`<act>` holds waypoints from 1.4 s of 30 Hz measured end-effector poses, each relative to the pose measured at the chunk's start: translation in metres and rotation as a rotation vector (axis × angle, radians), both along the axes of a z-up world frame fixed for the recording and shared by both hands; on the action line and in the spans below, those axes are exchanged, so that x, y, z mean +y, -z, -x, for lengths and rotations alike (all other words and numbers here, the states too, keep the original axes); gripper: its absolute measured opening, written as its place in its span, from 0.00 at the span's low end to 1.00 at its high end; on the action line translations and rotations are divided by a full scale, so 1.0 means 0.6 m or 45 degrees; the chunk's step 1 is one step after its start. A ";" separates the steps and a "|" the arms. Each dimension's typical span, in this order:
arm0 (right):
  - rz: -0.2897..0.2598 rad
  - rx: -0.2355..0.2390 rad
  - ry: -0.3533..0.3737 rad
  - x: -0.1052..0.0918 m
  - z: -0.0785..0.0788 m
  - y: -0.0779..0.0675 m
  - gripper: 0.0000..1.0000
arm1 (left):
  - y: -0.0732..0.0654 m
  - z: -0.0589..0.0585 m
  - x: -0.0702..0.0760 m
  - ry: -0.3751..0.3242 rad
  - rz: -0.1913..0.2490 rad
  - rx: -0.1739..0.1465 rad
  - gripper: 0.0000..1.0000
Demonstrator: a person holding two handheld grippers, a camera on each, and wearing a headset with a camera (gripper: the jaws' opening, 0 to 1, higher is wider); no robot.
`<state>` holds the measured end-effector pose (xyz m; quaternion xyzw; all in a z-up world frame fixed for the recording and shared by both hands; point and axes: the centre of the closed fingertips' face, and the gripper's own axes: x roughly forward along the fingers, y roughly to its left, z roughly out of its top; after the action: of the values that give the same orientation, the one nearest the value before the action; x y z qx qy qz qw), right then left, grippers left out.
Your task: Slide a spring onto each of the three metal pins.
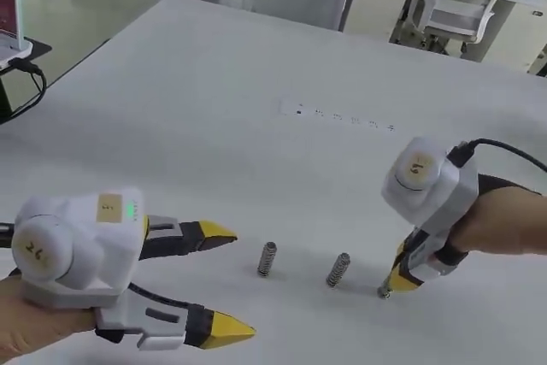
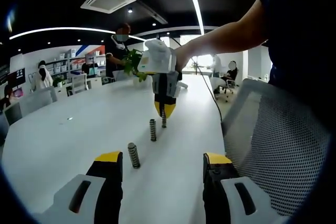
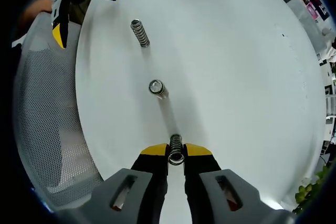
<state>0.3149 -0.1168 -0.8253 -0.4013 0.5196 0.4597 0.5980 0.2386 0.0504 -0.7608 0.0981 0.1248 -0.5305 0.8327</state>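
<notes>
At the near edge of the bench [image 1: 256,83], far left, the left gripper [image 1: 224,279] is held low over the surface. Its jaws are spread wide with nothing between them, yellow tips pointing right along the row.

Next along, the first spring [image 1: 267,259] stands upright on the bench, near that edge and just clear of the upper tip.

A little further right, the second spring [image 1: 338,269] is upright too, with a slight lean. In the right gripper view, looking down on it, its top reads as a bright metal ring. Whether a pin sits inside, I can't tell.

Then the third spring [image 1: 385,291], at the right end of the row and near the second, has its low end down at the bench surface. It's caught between the tips of the right gripper [image 1: 400,281], which points steeply down from a hand on the right. The right gripper view has those jaws pinched tight on the coil.

All three springs run in one line roughly along the near edge. A mesh chair [image 2: 278,140] sits just off that edge.
</notes>
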 end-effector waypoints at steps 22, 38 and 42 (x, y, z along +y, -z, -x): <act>-0.006 0.007 0.012 0.001 0.006 0.015 0.09 | -0.002 -0.001 0.002 -0.002 0.003 -0.002 0.57; -0.046 -0.001 0.026 -0.004 0.011 0.016 0.16 | 0.001 0.000 -0.004 0.004 0.005 0.006 0.58; -0.087 -0.017 0.042 -0.003 0.010 0.012 0.22 | 0.001 0.000 -0.006 0.007 0.008 0.009 0.58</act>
<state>0.3086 -0.1187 -0.8323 -0.3749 0.5064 0.4645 0.6223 0.2386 0.0469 -0.7613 0.0941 0.1258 -0.5334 0.8312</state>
